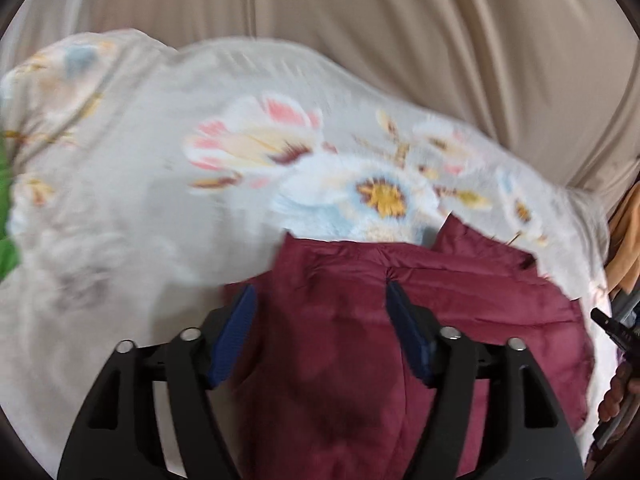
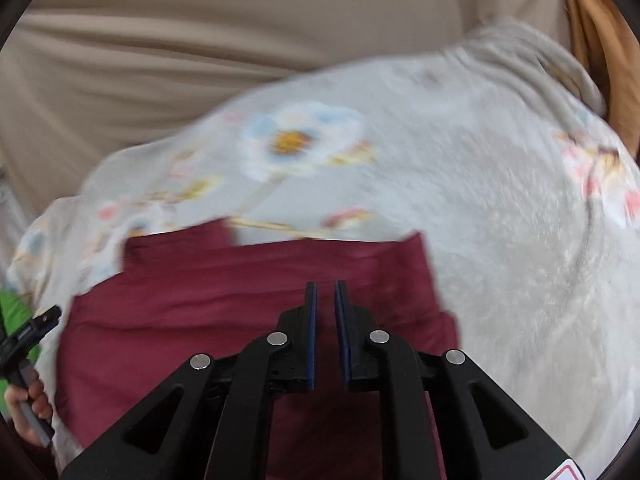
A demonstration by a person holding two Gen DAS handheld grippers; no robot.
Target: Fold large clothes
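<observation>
A dark red padded garment (image 1: 460,300) lies folded into a rough rectangle on a pale bed cover with a flower print (image 1: 140,160). My left gripper (image 1: 322,290) hovers over the garment's left part, its blue pads wide apart with only cloth below them. In the right wrist view the same garment (image 2: 180,300) fills the lower middle. My right gripper (image 2: 325,285) hangs above its right part, the pads parted by a narrow gap with nothing pinched in it. Both views are blurred by motion.
Beige curtain folds (image 2: 200,40) hang behind the bed cover (image 2: 500,200). Something green (image 1: 6,208) lies at the left edge and orange cloth (image 2: 600,40) at the right. A hand (image 2: 32,400) holding the other gripper shows at the left rim of the right wrist view.
</observation>
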